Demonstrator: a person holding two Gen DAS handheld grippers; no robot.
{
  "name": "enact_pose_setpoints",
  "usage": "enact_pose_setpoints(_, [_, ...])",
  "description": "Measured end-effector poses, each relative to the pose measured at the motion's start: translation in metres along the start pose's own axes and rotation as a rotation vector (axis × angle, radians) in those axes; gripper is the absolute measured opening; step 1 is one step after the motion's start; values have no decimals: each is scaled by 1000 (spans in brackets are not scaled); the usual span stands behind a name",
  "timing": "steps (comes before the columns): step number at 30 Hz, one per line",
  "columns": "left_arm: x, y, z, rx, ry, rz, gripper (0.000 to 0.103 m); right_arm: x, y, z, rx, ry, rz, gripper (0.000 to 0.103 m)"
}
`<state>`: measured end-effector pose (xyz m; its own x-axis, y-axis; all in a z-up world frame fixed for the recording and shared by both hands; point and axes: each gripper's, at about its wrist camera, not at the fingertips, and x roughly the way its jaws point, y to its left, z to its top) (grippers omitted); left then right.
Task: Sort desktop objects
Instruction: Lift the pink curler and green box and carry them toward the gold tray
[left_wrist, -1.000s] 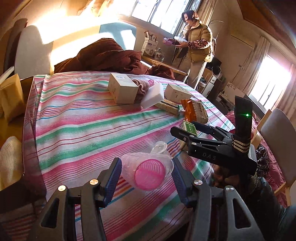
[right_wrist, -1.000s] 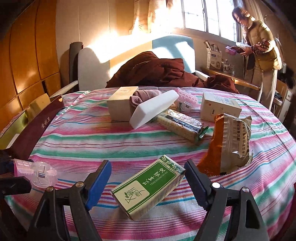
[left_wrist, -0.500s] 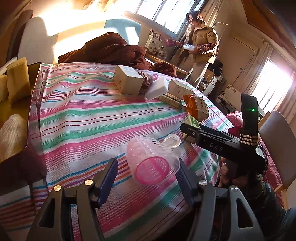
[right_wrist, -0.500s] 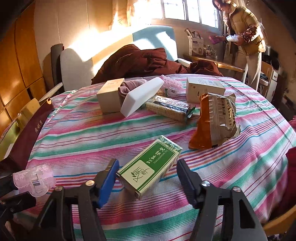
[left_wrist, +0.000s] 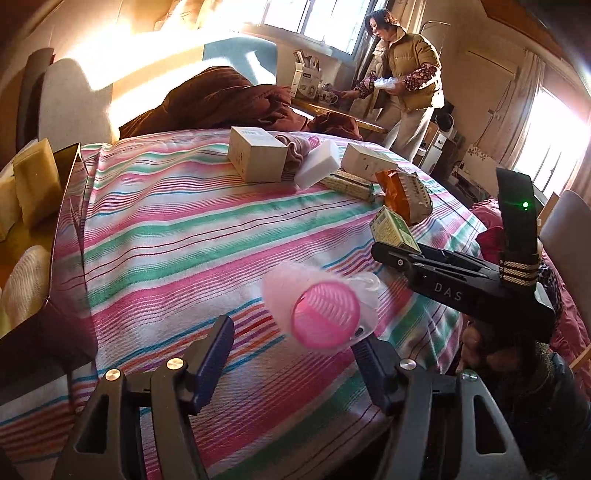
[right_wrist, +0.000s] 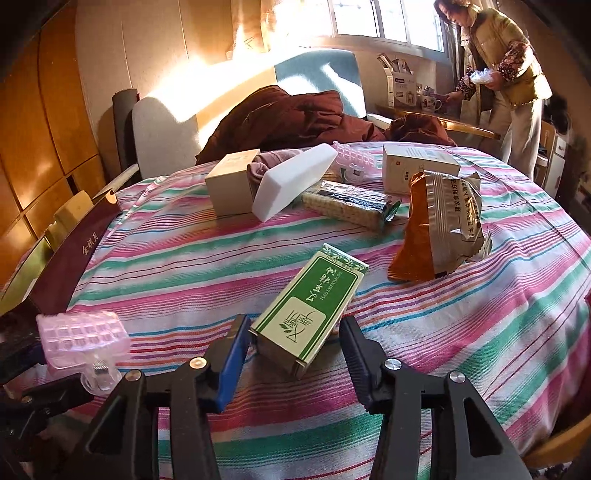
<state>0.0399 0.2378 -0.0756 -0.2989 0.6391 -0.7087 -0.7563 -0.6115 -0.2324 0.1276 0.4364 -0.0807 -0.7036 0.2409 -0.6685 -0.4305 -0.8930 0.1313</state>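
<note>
A pink hair roller (left_wrist: 325, 314) with a clear clip hangs low over the striped tablecloth (left_wrist: 184, 240), blurred with motion. It leans against the right finger of my left gripper (left_wrist: 291, 334), whose jaws stand open and wider than the roller. The same hair roller (right_wrist: 83, 341) shows at the lower left of the right wrist view. A green and white carton (right_wrist: 310, 306) lies flat on the cloth. My right gripper (right_wrist: 293, 332) is open around the carton's near end, one finger on each side and the blue left pad close to its corner. The carton (left_wrist: 393, 227) also shows beyond that gripper's black body (left_wrist: 461, 288).
Farther back lie a tan box (right_wrist: 231, 181), a white foam block (right_wrist: 291, 181), a cracker packet (right_wrist: 347, 206), an orange and silver snack bag (right_wrist: 439, 225), a white box (right_wrist: 417, 166) and a second pink roller (right_wrist: 354, 158). A dark red box (right_wrist: 74, 258) borders the table's left edge. A person (right_wrist: 506, 74) stands at the far counter.
The left jaws have spread and the roller has slid from the middle toward the right finger, now blurred. My right gripper has closed in on the green carton's near end.
</note>
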Motion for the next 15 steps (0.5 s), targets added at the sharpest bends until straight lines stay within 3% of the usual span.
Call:
enact_pose_setpoints(3, [-7,3,2,-5,-33,17,66,0,-3,2,37,2,26,53])
enact_pose_setpoints(7, [-12,-8,6,72,-53,38,67,0,-7,2,82,12,54,60])
enact_pose_setpoints(15, [-16,-31,2,151,-25,-85,67,-1,-10,2,82,7,45,62])
